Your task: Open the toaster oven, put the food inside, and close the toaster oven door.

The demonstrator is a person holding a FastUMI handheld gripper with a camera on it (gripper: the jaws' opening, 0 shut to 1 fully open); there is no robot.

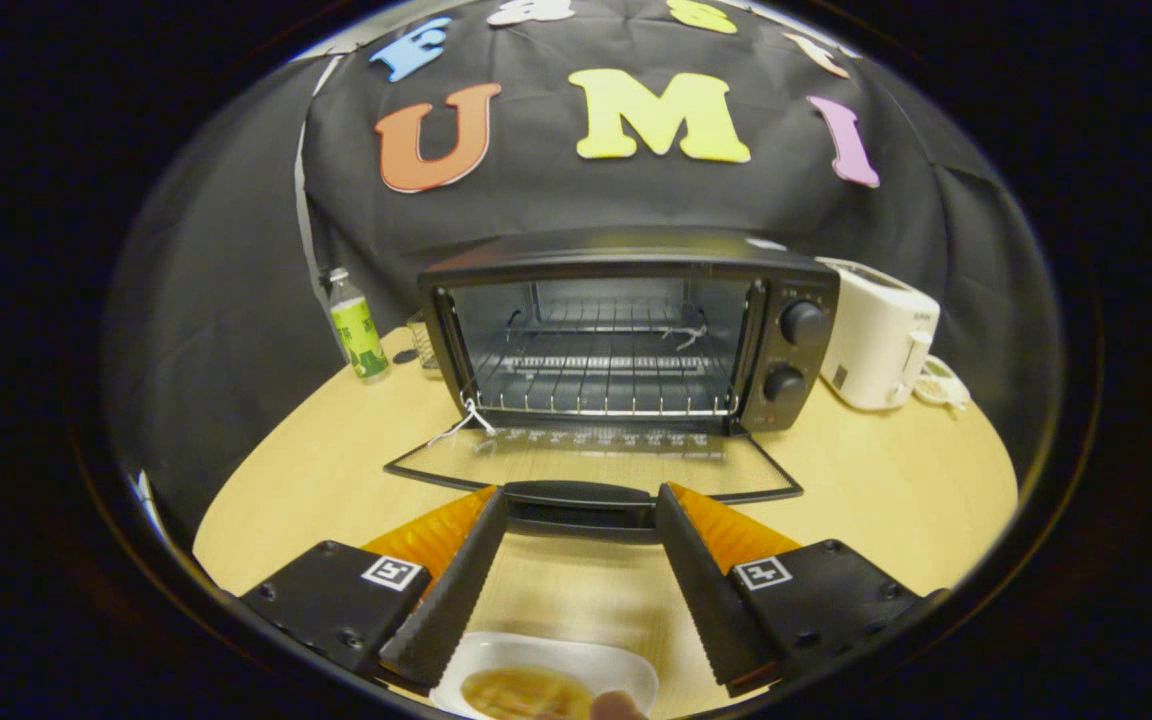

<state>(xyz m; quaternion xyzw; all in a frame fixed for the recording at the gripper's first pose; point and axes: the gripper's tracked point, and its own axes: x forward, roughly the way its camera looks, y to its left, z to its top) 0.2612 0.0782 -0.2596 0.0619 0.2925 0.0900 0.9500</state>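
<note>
The black toaster oven [626,330] stands on the wooden table with its glass door [591,462] folded down flat toward me. Inside, the wire rack [601,385] is bare. My gripper [581,495] is open, its two black ribbed fingers [451,590] spread wide. The door's black handle [581,500] lies right between the fingertips, which flank its two ends; I cannot tell whether they touch it. Below the fingers, nearer to me, a white dish [546,665] with yellowish food [521,690] sits on the table. A person's fingertip [618,706] shows at the dish's near edge.
A white toaster [876,345] stands right of the oven, with a small white object [941,385] beside it. A green-labelled bottle [356,330] stands left of the oven by the booth wall. The wooden tabletop [316,480] lies bare either side of the door.
</note>
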